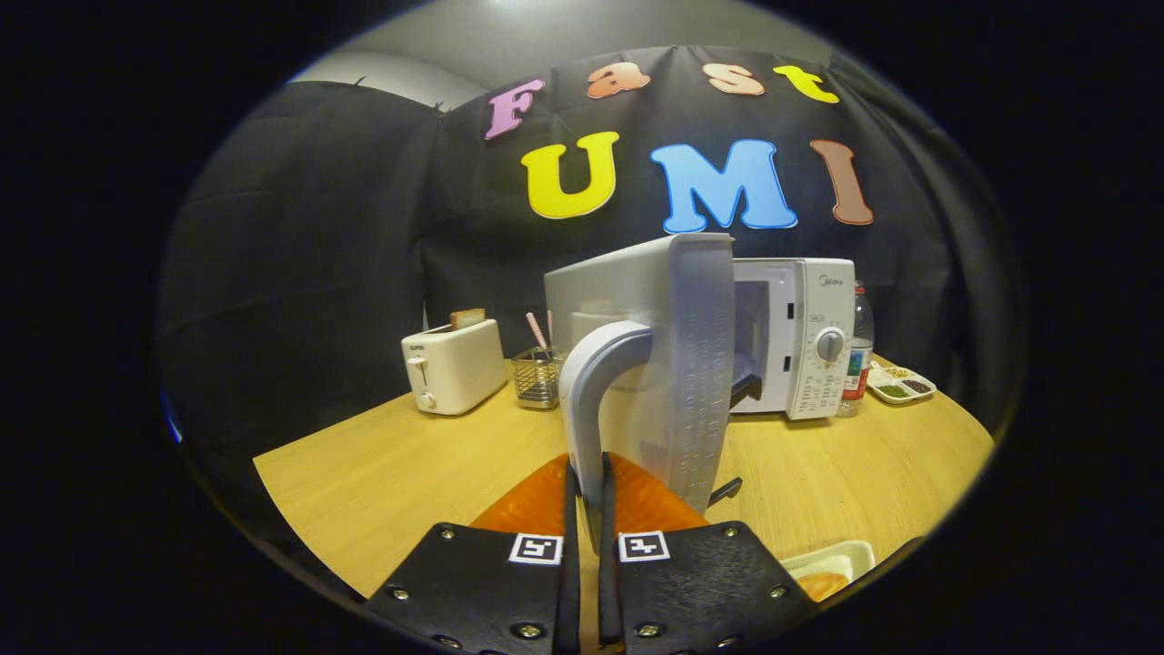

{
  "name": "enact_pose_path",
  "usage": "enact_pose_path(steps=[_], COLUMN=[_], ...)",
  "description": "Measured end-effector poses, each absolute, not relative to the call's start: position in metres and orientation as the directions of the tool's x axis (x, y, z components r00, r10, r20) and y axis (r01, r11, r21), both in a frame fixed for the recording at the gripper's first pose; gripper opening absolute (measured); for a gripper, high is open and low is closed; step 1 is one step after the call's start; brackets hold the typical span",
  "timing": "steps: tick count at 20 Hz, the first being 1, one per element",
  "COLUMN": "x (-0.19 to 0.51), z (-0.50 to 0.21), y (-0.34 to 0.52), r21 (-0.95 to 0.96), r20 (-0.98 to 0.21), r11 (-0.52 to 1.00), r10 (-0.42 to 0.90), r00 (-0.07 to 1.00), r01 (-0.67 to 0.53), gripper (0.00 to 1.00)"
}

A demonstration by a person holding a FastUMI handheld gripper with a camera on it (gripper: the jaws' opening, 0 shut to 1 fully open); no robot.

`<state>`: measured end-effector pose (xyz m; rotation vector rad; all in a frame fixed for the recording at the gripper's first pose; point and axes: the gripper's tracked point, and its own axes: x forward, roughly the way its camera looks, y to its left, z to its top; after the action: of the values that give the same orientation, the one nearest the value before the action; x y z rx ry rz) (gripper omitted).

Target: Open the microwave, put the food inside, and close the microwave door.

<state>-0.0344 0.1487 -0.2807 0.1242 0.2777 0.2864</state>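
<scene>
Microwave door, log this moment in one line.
white microwave door swung open | gripper shut on grey curved door handle | food plate on wooden table

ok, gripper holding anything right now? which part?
Yes: the gripper is shut on the microwave door, both fingers pinching the lower end of its curved grey handle. The door stands swung wide open.

Dim booth; overhead light falls warm on the tabletop, fisheye bending grows away from the sharp microwave.
</scene>
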Motion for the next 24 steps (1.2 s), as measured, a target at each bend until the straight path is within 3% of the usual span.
enact_pose_path(steps=[4, 18, 19, 20, 21, 23, 24], x=[-0.045, -0.045, -0.047, -0.046, -0.049, -0.059, -0.061], z=[-0.278, -0.274, -0.275, -0.277, -0.277, -0.276, -0.274], y=[0.189, 0.28, 0.283, 0.28, 0.276, 0.277, 0.283], r21=[0.062, -0.01, -0.005, -0.002, -0.001, 0.001, -0.004], r20=[-0.198, -0.1, -0.115, -0.119, -0.13, -0.138, -0.138], r11=[0.975, 0.998, 0.999, 0.999, 0.999, 1.0, 1.0], r10=[0.221, -0.06, -0.046, -0.046, -0.038, -0.011, 0.017], r00=[0.955, 0.993, 0.992, 0.992, 0.991, 0.99, 0.99], r01=[-0.212, 0.06, 0.045, 0.046, 0.038, 0.011, -0.018], gripper=[0.08, 0.08, 0.11, 0.24, 0.51, 0.71, 0.72])
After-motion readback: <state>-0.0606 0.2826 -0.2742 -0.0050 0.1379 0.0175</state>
